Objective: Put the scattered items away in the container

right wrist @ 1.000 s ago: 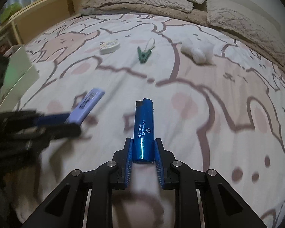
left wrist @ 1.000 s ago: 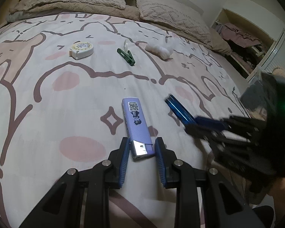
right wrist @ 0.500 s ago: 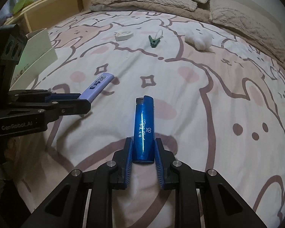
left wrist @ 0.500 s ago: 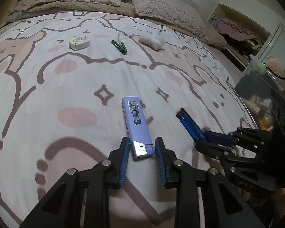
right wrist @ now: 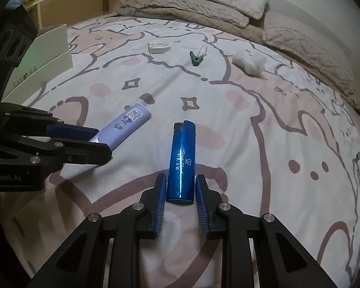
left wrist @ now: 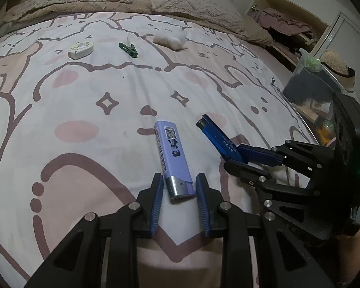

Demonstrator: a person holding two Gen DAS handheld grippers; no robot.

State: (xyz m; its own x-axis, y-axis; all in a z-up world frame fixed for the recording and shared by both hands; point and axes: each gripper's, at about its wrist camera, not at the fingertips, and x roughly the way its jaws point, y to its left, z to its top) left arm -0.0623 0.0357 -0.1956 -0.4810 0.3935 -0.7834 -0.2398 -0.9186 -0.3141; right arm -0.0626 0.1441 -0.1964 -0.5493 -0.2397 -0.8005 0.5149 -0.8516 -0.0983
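My left gripper (left wrist: 178, 193) is shut on a lilac lighter (left wrist: 172, 158), held above the bed. My right gripper (right wrist: 180, 196) is shut on a shiny blue lighter (right wrist: 182, 160). Each gripper shows in the other's view: the right one (left wrist: 242, 156) with the blue lighter (left wrist: 216, 139), the left one (right wrist: 93, 144) with the lilac lighter (right wrist: 127, 124). Far up the bed lie a white tape dispenser (left wrist: 80, 50), a green clip (left wrist: 129, 48) and a white cotton wad (left wrist: 171, 39). An open white box (right wrist: 43, 57) stands at the left of the right wrist view.
Pillows (left wrist: 194, 2) and a folded blanket (left wrist: 67, 2) line the head of the bed. A wooden headboard shelf (right wrist: 84, 2) is behind the box. A clear bin (left wrist: 312, 88) and a closet with clothes (left wrist: 285, 24) stand off the bed's right edge.
Both grippers, still holding their lighters, have pulled back toward the foot of the bed. The tape, clip and cotton wad now lie farther away. The white box shows larger at left.
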